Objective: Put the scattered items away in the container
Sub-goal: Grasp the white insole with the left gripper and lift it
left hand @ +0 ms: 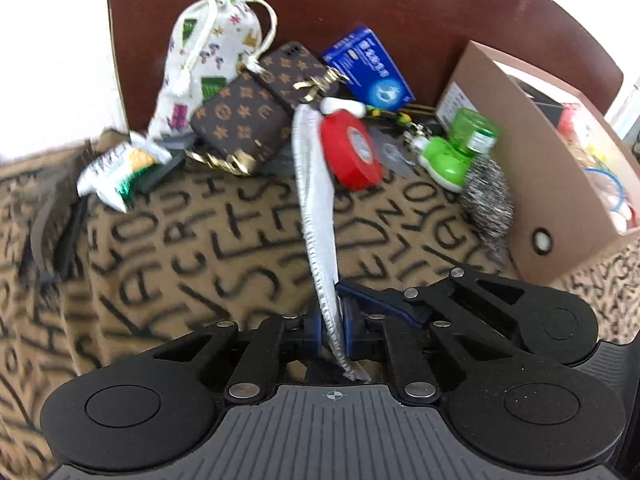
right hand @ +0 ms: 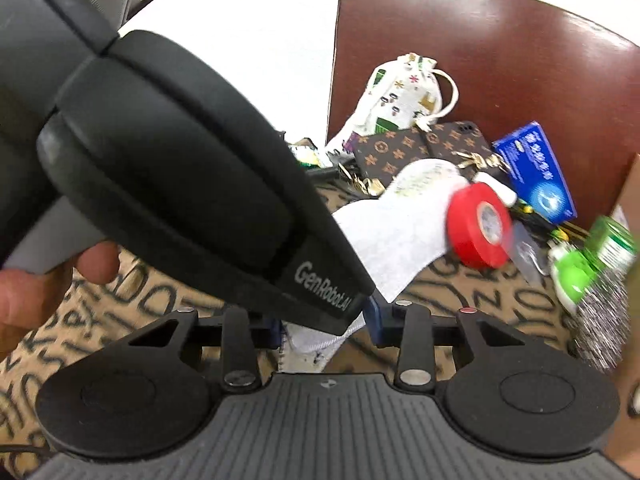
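Where the left tongs (left hand: 334, 322) meet, their blue pads are clamped on a white crinkled wrapper (left hand: 316, 200), which stands up edge-on from the jaws. In the right wrist view the right tongs (right hand: 326, 326) sit part-way apart around the lower end of that same wrapper (right hand: 394, 236); the black body of the left tool covers the left pad, so contact cannot be confirmed. A hand (right hand: 44, 280) shows only at the frame edge.

Beyond lie a red tape roll (left hand: 352, 152), a green bottle (left hand: 456, 148), a steel scourer (left hand: 486, 204), two monogram phone cases (left hand: 264, 104), a blue box (left hand: 370, 68), a printed drawstring pouch (left hand: 200, 64) and a blurred foil sachet (left hand: 120, 172). The cardboard container (left hand: 532, 184) stands at the right, its contents cut off and hard to make out.

All rest on a tan lettered cloth (left hand: 200, 248). A brown chair back (left hand: 360, 0) rises behind, before a white wall.
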Demonstrator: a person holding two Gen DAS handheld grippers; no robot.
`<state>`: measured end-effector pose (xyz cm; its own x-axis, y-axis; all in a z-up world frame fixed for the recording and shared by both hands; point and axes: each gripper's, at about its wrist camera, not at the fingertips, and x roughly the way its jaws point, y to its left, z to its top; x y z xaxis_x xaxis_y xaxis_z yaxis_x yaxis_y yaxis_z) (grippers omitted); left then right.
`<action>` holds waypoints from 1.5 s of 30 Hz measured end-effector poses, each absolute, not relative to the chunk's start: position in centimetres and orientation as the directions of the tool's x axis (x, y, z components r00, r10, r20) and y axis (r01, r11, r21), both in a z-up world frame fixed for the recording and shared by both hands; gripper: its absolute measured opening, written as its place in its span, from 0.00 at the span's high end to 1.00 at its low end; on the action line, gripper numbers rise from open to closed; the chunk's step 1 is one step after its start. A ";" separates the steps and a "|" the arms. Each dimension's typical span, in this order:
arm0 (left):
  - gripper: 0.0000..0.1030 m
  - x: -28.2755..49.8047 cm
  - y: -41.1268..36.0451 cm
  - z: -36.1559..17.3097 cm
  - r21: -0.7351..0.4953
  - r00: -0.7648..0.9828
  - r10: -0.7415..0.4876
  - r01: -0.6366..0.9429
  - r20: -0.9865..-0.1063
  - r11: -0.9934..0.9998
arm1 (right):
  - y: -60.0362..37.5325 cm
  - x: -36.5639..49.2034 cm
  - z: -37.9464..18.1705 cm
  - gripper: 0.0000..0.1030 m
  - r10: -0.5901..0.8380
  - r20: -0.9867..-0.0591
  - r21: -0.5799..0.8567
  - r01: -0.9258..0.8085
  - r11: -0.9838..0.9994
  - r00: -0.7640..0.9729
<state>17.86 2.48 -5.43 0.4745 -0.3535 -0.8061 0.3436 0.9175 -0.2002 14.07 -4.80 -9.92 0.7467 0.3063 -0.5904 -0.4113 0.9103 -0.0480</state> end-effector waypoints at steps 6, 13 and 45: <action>0.82 12.3 0.3 -5.1 -0.251 0.463 -0.388 0.331 -0.797 0.910 | -7.5 8.9 -9.1 0.59 0.297 -0.608 -0.067 -0.420 0.905 0.736; 0.73 5.9 -2.8 -5.6 -0.332 0.414 -0.457 0.340 -0.787 0.880 | -10.7 2.0 -8.8 0.59 0.269 -0.632 -0.062 -0.394 0.917 0.727; 0.28 8.8 -4.1 -8.6 -0.297 0.438 -0.396 0.278 -0.807 0.913 | -16.2 1.2 -10.2 0.09 0.299 -0.671 0.127 -0.292 0.948 0.679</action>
